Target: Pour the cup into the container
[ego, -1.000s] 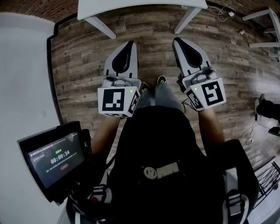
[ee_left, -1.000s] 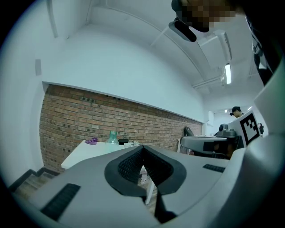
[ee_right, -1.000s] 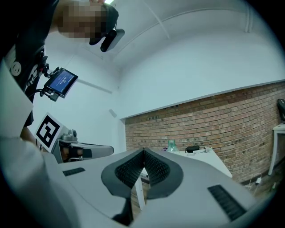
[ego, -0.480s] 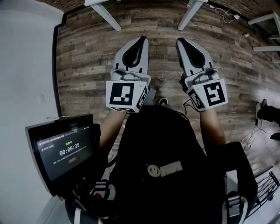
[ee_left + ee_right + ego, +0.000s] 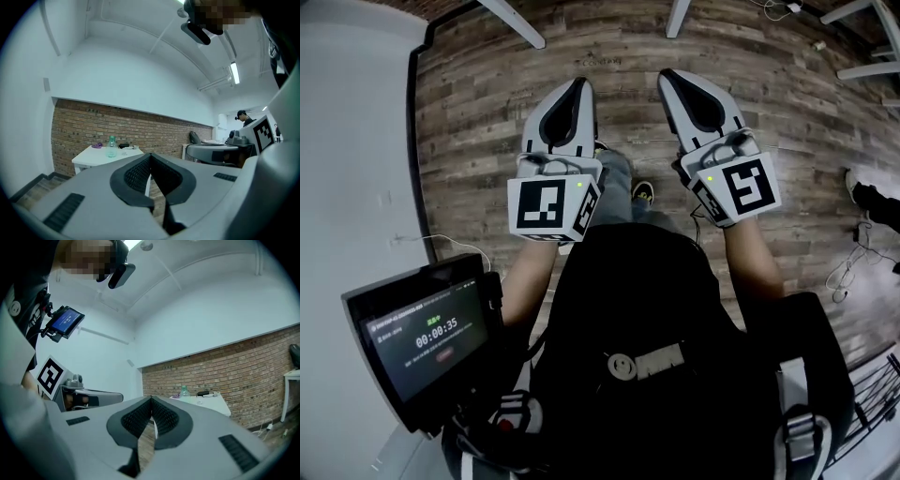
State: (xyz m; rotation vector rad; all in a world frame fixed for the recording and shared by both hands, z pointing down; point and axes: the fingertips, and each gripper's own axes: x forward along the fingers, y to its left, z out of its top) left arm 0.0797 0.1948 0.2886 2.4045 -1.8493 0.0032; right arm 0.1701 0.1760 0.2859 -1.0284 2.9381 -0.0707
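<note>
The left hand-held gripper and right hand-held gripper are both clamped together, empty, well apart from the table; reaching it closed could knock over the bottle.

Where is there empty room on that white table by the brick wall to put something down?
The front left corner of the white table, between its near edge and the bottle, looks bare. Further back it is crowded: a purple thing, the bottle and some small dark things sit there.
</note>
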